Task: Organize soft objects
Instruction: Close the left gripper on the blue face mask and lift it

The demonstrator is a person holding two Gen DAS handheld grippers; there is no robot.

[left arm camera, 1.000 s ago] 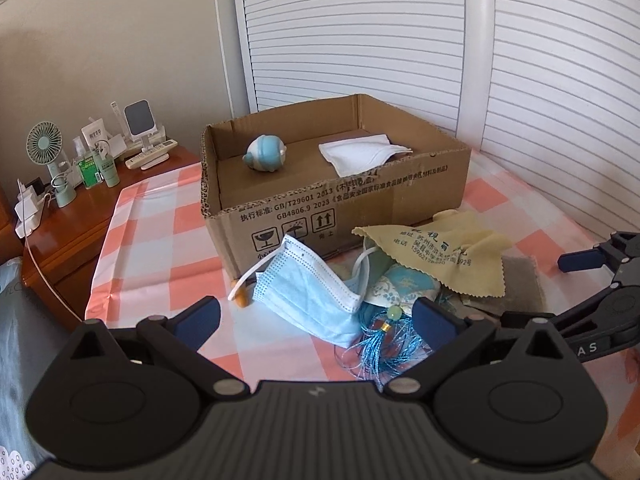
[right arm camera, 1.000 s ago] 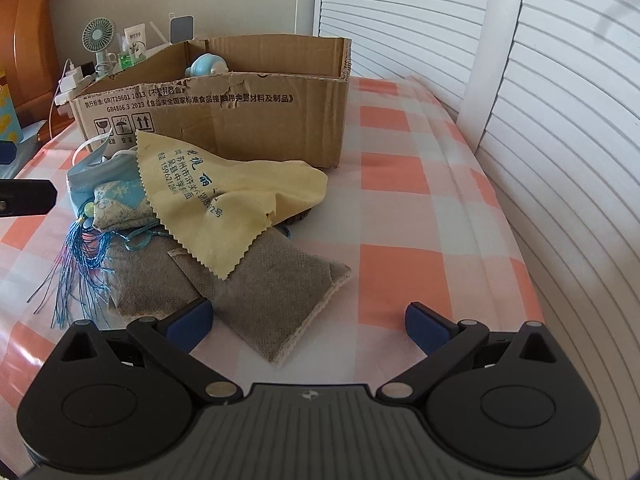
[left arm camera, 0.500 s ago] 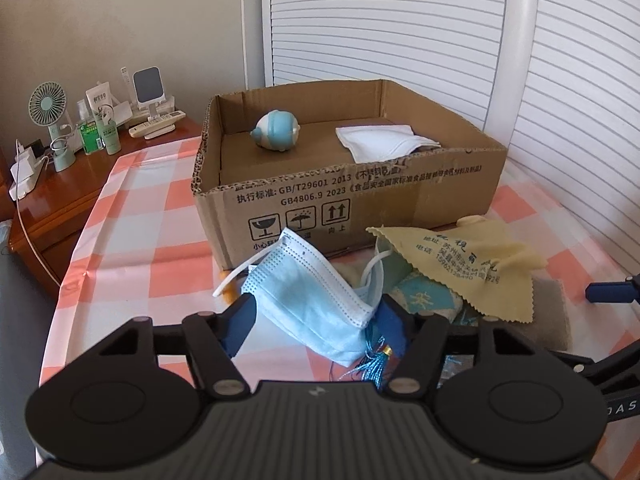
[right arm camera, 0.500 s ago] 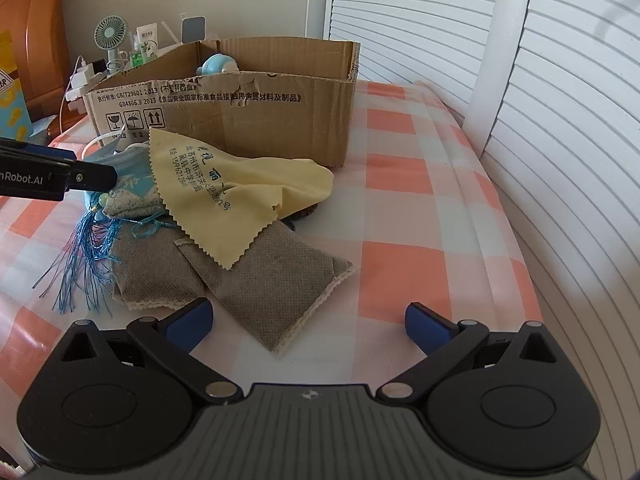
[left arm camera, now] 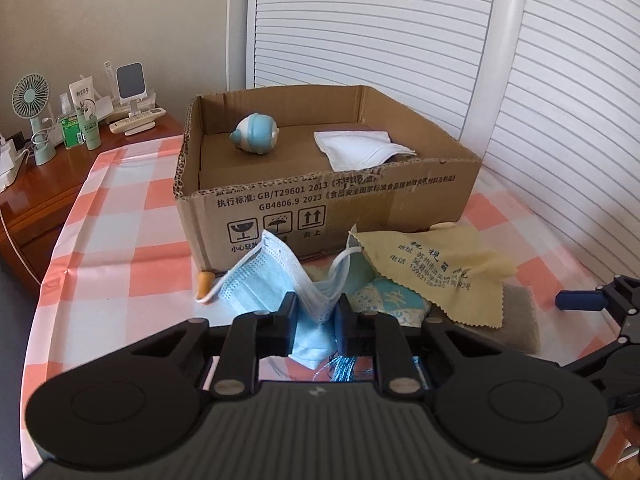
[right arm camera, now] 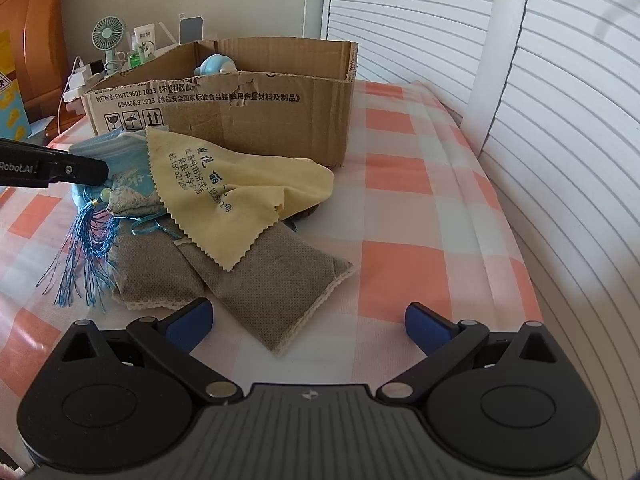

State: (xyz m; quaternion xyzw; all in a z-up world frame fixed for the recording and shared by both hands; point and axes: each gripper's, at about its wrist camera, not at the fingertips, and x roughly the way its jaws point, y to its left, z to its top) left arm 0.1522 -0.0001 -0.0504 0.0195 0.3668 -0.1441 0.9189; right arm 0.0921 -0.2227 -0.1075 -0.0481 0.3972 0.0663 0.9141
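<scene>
A small green desk fan [left arm camera: 31, 108] stands at the far end of a wooden side table [left arm camera: 48, 192], beside green bottles [left arm camera: 82, 130], a white tube [left arm camera: 82, 92] and a phone on a white stand [left arm camera: 130, 84]. A white remote control [left arm camera: 138, 123] lies in front of the stand. White chargers [left arm camera: 8, 160] and a trailing cable sit at the table's near edge. White louvred doors [left arm camera: 400, 40] fill the wall behind.
</scene>
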